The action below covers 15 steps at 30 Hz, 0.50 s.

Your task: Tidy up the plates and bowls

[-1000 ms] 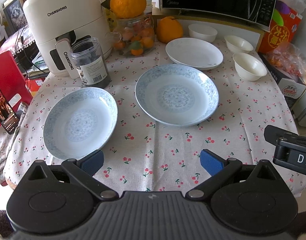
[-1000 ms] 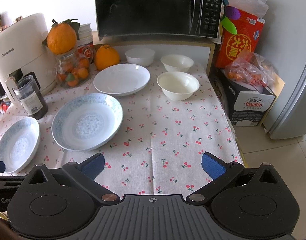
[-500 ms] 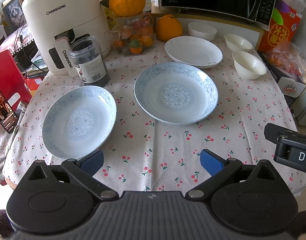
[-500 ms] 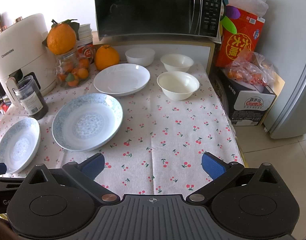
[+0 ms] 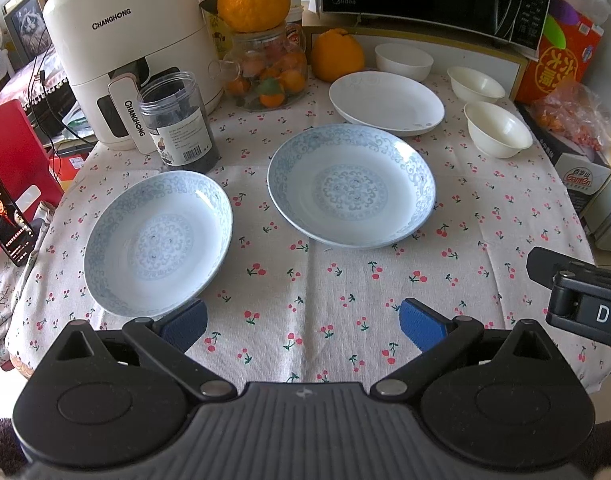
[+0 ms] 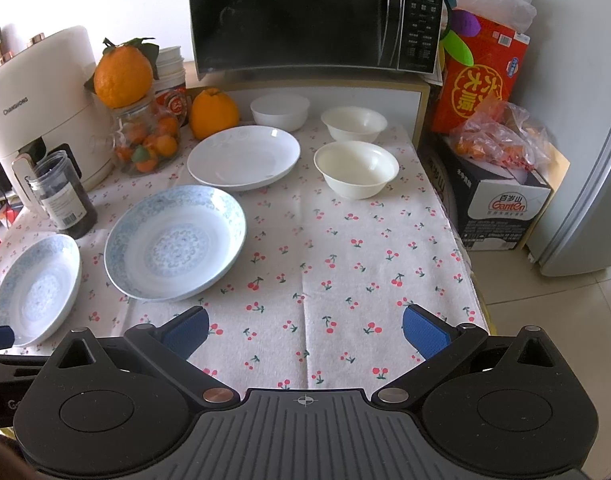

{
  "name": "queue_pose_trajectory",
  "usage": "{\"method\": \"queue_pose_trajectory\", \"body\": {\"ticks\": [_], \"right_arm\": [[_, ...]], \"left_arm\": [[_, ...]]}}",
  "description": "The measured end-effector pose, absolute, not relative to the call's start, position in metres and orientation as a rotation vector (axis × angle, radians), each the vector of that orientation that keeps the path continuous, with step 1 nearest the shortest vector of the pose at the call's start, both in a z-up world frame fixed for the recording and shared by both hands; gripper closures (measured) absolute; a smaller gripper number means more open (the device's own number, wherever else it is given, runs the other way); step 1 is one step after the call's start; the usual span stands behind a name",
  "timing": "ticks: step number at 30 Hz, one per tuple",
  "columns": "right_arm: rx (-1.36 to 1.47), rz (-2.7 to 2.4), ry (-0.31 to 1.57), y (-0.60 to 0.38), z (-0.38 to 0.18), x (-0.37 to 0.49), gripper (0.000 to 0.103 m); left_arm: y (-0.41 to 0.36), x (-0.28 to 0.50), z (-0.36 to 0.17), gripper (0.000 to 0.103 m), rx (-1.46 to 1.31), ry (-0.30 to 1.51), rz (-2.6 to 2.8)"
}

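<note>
left gripper [image 5: 301, 326]: blue pads spread wide, nothing between them, low centre of the left wrist view above the near table edge.
right gripper [image 6: 304, 330]: jaws equally wide apart, empty, low centre of the right wrist view.
small blue plate [image 5: 157, 242]: left of centre in the left wrist view, its near rim just beside the left blue pad [image 5: 184, 323]; whether they touch cannot be told.
large blue plate [image 5: 351, 185]: centre of that view, apart from the small one by a strip of cloth.
white plate [image 5: 386, 103]: upper right of centre, its near rim close to the large blue plate's far rim.
white bowls: one at the back [image 5: 403, 61], two toward the right edge [image 5: 475, 84] [image 5: 497, 129], all separate.
tablecloth [image 6: 345, 264]: a wide bare stretch from the plates to the near and right edges in the right wrist view.
crowded edge: jar [image 5: 179, 122], air fryer [image 5: 125, 48] and fruit jar [image 5: 265, 76] line the upper left.
right edge: box [image 6: 501, 208] stands just off the table.
</note>
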State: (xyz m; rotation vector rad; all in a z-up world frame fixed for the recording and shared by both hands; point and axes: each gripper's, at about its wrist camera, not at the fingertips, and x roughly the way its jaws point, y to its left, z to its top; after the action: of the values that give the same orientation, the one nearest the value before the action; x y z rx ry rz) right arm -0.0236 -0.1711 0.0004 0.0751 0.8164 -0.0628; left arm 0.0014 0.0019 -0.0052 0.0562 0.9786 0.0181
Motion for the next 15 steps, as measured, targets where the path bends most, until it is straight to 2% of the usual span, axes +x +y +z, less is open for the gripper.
{"method": "queue_pose_trajectory", "body": {"ticks": [15], "right_arm": [[0.079,-0.063,0.820,-0.1702,-0.0003,-0.0233,0.000]], "left_arm": [[0.0023,0.0019,-0.0053,0.000,0.054,0.983,0.018]]}}
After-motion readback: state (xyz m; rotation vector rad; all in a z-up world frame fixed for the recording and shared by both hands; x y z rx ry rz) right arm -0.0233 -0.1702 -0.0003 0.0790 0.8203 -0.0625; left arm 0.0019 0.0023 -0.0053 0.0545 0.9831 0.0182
